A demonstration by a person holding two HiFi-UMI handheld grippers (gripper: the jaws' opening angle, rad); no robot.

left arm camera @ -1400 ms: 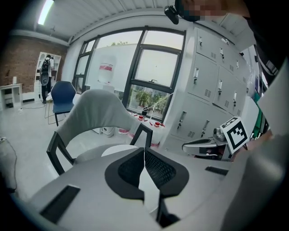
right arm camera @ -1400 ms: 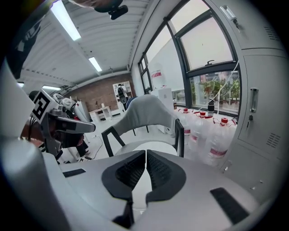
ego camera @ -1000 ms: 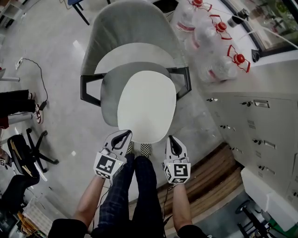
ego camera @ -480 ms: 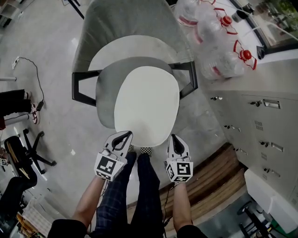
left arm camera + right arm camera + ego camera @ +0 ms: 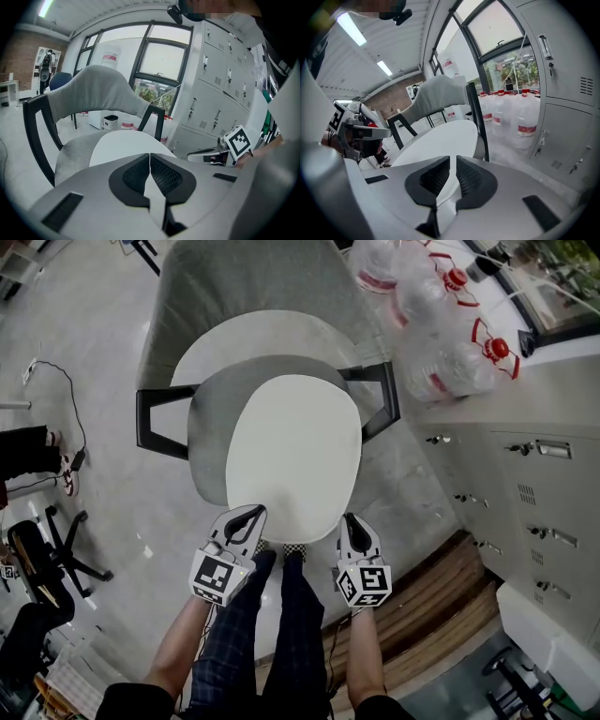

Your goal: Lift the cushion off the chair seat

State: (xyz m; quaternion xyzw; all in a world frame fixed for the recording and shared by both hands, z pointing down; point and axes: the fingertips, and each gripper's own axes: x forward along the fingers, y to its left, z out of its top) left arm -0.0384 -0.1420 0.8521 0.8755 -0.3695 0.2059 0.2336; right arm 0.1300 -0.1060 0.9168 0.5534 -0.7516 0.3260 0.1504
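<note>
A white oval cushion [image 5: 292, 456] lies flat on the grey seat [image 5: 208, 418] of an armchair with a grey backrest [image 5: 244, 287]. My left gripper [image 5: 246, 518] sits at the cushion's near left edge, jaws shut with nothing between them. Its own view looks over the cushion [image 5: 122, 145] past the closed left gripper [image 5: 150, 157]. My right gripper [image 5: 350, 521] is at the near right edge, also shut and empty. The cushion [image 5: 440, 138] spreads ahead of the right gripper [image 5: 453, 161] in the right gripper view. Whether either tip touches the cushion is not clear.
Black armrests [image 5: 155, 423] flank the seat. Several large water jugs [image 5: 441, 324] stand at the right beside grey cabinets [image 5: 506, 493]. A wooden platform [image 5: 422, 606] is at the lower right. The person's legs [image 5: 281, 634] stand just before the seat. An office chair base [image 5: 56, 549] is at the left.
Both grippers have sunk toward the seat's front edge and stay shut. The cushion lies as before on the seat.
</note>
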